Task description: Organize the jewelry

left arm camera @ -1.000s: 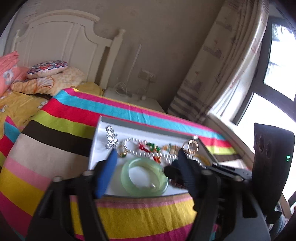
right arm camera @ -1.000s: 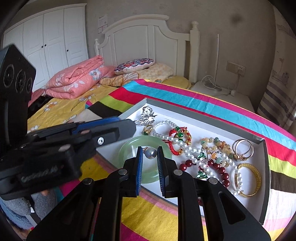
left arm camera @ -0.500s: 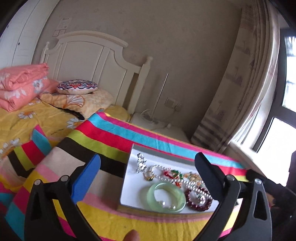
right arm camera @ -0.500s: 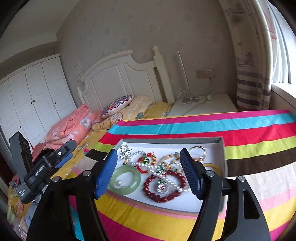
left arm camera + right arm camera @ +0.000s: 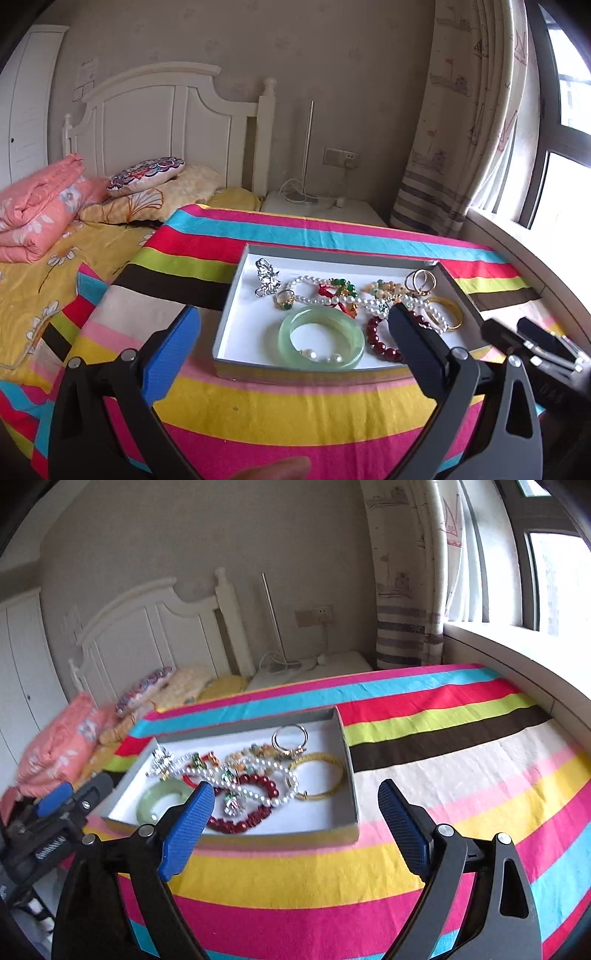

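A shallow white tray sits on a striped cloth. In it lie a green jade bangle, small pearl pieces inside that bangle, a dark red bead bracelet, a pearl strand, a gold bangle and a silver brooch. My left gripper hovers open before the tray's near edge, holding nothing. My right gripper is drawn back at the tray's near right corner, its jaws opening with nothing between them.
The striped cloth covers the surface, wide to the tray's right. A folded pink quilt and pillows lie on the bed at left. Behind are a white headboard, a nightstand, curtain and window ledge. A fingertip shows below.
A second ago the right gripper was shut on a pearl piece over the jade bangle; it has let go, opened wide and drawn back. The left gripper also opened wider and pulled away.
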A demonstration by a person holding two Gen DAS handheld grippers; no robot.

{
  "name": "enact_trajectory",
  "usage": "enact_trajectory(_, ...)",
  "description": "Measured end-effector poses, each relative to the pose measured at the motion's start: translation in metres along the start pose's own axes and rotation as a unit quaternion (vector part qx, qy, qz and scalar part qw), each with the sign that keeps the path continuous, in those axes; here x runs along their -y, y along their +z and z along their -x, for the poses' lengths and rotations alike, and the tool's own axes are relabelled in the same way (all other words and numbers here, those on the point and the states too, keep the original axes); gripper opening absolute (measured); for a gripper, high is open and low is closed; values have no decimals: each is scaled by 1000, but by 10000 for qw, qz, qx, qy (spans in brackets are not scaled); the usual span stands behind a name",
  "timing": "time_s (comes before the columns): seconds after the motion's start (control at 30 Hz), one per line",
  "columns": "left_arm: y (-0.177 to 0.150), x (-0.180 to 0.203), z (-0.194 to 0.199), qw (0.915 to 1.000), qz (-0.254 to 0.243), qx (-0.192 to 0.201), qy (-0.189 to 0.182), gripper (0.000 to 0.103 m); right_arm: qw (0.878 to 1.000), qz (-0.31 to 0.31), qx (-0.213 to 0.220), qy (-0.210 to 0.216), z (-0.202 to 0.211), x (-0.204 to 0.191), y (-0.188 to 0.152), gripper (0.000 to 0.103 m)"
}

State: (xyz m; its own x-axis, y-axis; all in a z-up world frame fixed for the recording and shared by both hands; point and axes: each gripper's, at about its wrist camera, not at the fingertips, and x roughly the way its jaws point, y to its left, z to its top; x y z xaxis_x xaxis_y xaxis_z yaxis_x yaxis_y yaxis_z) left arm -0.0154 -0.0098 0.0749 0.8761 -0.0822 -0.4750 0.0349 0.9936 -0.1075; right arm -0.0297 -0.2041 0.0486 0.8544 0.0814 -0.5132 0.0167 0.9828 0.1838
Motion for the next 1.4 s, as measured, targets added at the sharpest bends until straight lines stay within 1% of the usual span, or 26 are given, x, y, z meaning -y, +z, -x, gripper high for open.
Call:
enact_trajectory(0.07,-3,1,-3,9999,-54,-82,29,101,9999,98,-88,-68,-5,-3,-3,87)
enact_trajectory(0.13,-4,5,-5,9998,-113,-139,3,101,9998,148,-83,-77,-5,-5,-3,87)
enact_trajectory(0.33,-9,16,-6,9992,-361,-172,21,101,9991,260,-173,-279,-9,-11,-5,87)
enact_trajectory(0.6,-10,15,-10,9989,-351,-297,61,101,9990,367,-96,-214,-9,-15,-5,87)
enact_trajectory(0.8,-10,16,-12,9986,-416,-310,87,101,9991,355,-134,-186,-10,-15,-4,87)
enact_trajectory(1.4,-12,20,-15,9979,-539,-353,105,101,9994,310,-45,-154,-8,-13,-4,87)
